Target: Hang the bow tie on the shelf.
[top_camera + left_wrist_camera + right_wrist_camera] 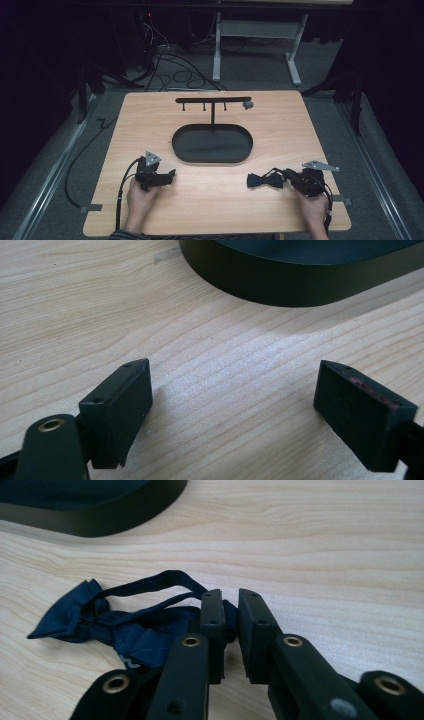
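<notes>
A dark navy bow tie [264, 181] lies on the wooden table near its front right. In the right gripper view the bow tie [115, 627] spreads to the left of my right gripper [230, 600], whose jaws are pressed together on the tie's end and strap. From above, the right gripper [286, 178] points left, held by a hand. My left gripper [171, 176] rests at the front left, pointing right. In its own view the left gripper [235, 385] stands open over bare wood with nothing between its pads.
A black oval tray [180, 150] sits mid-table, its wall close ahead of the left gripper [280, 287] and at the upper left for the right [100, 522]. A black T-shaped hook stand [213, 100] rises behind the tray. Cables and a desk frame lie beyond the table.
</notes>
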